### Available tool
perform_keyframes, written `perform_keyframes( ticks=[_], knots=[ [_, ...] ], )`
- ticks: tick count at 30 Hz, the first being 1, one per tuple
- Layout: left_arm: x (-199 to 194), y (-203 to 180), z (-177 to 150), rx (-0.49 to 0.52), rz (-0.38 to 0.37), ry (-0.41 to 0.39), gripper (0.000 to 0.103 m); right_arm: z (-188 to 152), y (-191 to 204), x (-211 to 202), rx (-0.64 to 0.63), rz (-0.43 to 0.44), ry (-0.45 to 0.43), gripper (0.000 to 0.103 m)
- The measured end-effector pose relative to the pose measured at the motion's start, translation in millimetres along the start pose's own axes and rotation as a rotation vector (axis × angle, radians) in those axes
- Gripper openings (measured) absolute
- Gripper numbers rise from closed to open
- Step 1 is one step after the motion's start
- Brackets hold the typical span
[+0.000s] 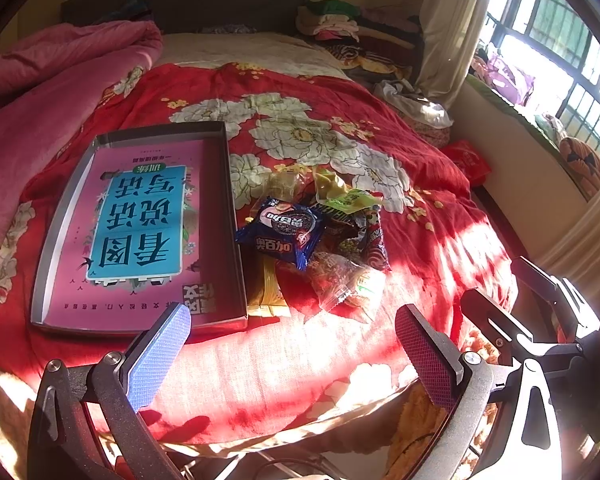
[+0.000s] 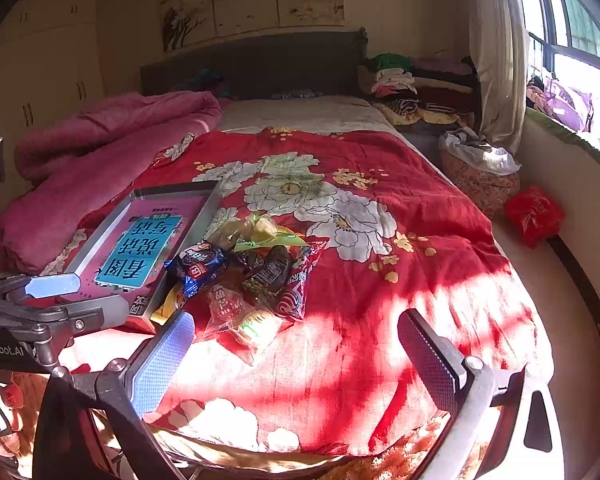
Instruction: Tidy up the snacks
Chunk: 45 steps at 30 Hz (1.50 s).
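Observation:
A pile of wrapped snacks (image 1: 320, 236) lies on the red flowered bedspread; a blue cookie packet (image 1: 282, 232) is on top at its left. The pile also shows in the right wrist view (image 2: 252, 272). A shallow grey box (image 1: 60, 232) with a pink and teal printed bottom lies just left of the pile, and shows in the right wrist view (image 2: 214, 200). My left gripper (image 1: 292, 356) is open and empty, near the bed's front edge. My right gripper (image 2: 296, 356) is open and empty, also short of the pile. The left gripper (image 2: 52, 286) shows at the left of the right wrist view.
A pink quilt (image 1: 48, 80) is bunched at the bed's left. Folded clothes (image 1: 340, 24) are stacked by the headboard. A red bag (image 2: 534, 214) lies on the floor right of the bed, below the window. An orange fuzzy blanket (image 1: 420, 428) hangs at the bed's front edge.

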State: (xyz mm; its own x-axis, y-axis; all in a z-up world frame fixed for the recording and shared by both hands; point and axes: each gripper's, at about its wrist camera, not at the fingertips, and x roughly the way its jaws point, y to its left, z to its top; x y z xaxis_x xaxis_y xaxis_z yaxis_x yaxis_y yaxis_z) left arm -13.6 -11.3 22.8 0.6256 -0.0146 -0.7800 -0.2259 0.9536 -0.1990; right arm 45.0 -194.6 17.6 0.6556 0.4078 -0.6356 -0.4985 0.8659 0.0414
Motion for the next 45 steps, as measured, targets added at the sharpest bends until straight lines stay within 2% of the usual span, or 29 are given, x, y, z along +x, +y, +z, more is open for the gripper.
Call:
perform_keyframes(
  ticks=[27, 38, 45],
  knots=[
    [24.3, 9.0, 6.6, -0.006, 0.014, 0.05, 0.102, -3.1, -8.8, 24.6, 0.034, 0.028, 0.032, 0.103],
    [55.4, 14.4, 32.2, -0.014, 0.008, 0.108, 0.102, 2.2, -21.2, 49.4, 0.067, 0.036, 0.061, 0.103],
    [72.1, 10.8, 51.2, 0.027, 0.01, 0.143, 0.102, 6.7, -28.3, 61.5, 0.085, 0.034, 0.095, 0.103]
  ],
)
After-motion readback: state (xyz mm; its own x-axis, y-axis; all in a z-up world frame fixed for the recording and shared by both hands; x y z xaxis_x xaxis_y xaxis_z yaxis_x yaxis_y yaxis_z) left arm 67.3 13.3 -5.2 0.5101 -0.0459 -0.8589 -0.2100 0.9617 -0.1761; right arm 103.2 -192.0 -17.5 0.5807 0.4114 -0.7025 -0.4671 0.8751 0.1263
